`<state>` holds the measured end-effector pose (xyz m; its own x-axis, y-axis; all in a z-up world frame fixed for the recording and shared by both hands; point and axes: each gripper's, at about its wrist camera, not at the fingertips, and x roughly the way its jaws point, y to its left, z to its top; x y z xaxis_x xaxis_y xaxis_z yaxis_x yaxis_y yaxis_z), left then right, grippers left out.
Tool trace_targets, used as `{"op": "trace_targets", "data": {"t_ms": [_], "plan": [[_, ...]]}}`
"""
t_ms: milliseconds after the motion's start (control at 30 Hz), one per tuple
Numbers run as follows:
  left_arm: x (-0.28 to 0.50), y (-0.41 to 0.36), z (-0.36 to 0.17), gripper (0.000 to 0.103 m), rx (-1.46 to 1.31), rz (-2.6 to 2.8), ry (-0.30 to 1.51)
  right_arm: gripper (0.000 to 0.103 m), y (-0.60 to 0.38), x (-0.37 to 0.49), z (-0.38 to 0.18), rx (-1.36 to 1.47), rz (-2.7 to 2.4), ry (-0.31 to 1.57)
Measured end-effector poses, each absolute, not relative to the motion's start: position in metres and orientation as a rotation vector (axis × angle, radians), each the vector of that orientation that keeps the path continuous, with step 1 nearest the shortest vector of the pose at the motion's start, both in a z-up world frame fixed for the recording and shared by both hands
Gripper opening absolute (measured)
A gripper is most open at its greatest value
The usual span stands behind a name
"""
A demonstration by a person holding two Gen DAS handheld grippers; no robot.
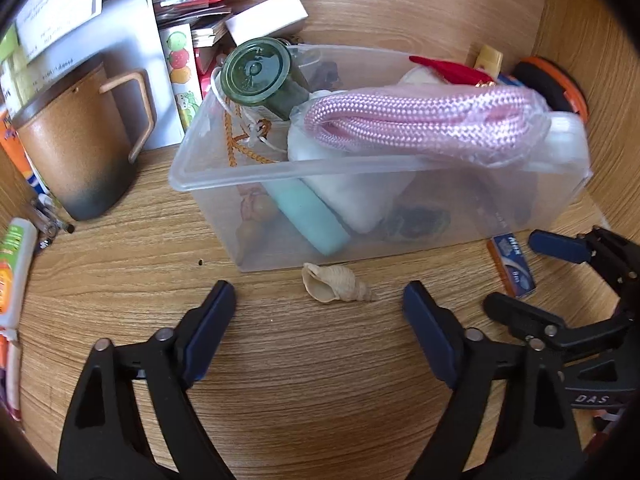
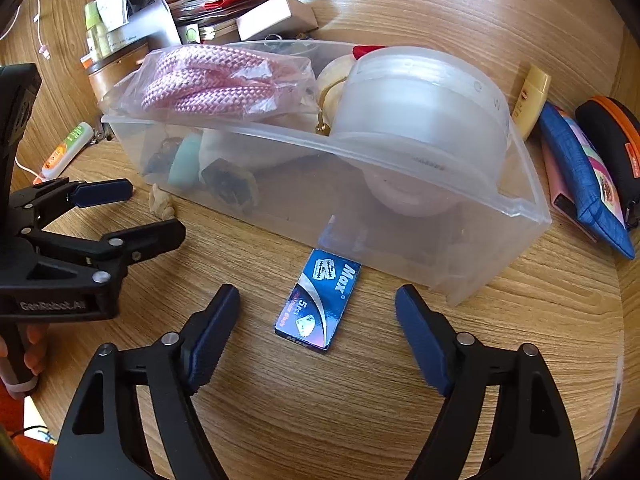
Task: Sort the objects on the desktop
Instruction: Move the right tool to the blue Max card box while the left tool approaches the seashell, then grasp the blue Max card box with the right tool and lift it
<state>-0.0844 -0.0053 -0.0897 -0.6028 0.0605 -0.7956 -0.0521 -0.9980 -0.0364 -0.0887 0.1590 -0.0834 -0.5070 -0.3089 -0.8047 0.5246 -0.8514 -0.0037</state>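
A beige seashell (image 1: 334, 288) lies on the wooden desk in front of a clear plastic bin (image 1: 240, 168). My left gripper (image 1: 318, 296) is open around it, a pad on each side and neither touching. A small blue razor-blade box (image 2: 320, 296) lies flat by the bin (image 2: 280, 136), and my right gripper (image 2: 318, 299) stands open astride it without contact. The bin holds a bagged pink rope (image 1: 420, 120), a green jar (image 1: 260, 76), a teal tube (image 1: 308, 216) and a white tub (image 2: 420, 120). Each wrist view shows the other gripper, left (image 2: 154, 212) and right (image 1: 516, 272).
A brown mug (image 1: 76, 148) stands left of the bin, with a white box (image 1: 266, 16) and stacked booklets (image 1: 192, 4) behind it. A blue pouch (image 2: 580, 176), a black-and-orange case (image 2: 612, 136) and a yellow bottle (image 2: 532, 96) lie right of the bin. An orange-green tube (image 1: 12, 272) lies far left.
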Motion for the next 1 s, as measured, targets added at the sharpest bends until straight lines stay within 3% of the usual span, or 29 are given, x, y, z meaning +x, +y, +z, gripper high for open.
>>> {"op": "trace_targets", "data": {"t_ms": [300,367,567,800,867,1000], "plan": [[-0.09,0.004,-0.089,0.067,-1.367,2.772,0.039,0.057,0.149,-0.087,-0.083,1.16,-2.338,0.345],[-0.089,0.007,-0.088,0.06,-1.354,2.76,0.055,0.055,0.147,-0.087,-0.083,1.158,-2.336,0.344],[-0.089,0.017,-0.087,0.051,-1.335,2.742,0.074,0.039,0.144,-0.086,-0.081,1.133,-2.314,0.363],[-0.083,0.015,-0.086,0.043,-1.321,2.728,0.086,0.03,0.148,-0.087,-0.081,1.13,-2.318,0.36],[-0.079,0.017,-0.086,0.034,-1.311,2.72,0.109,0.03,0.149,-0.088,-0.081,1.13,-2.317,0.361],[-0.071,0.02,-0.086,0.029,-1.293,2.692,0.14,0.028,0.15,-0.087,-0.081,1.126,-2.322,0.373]]}}
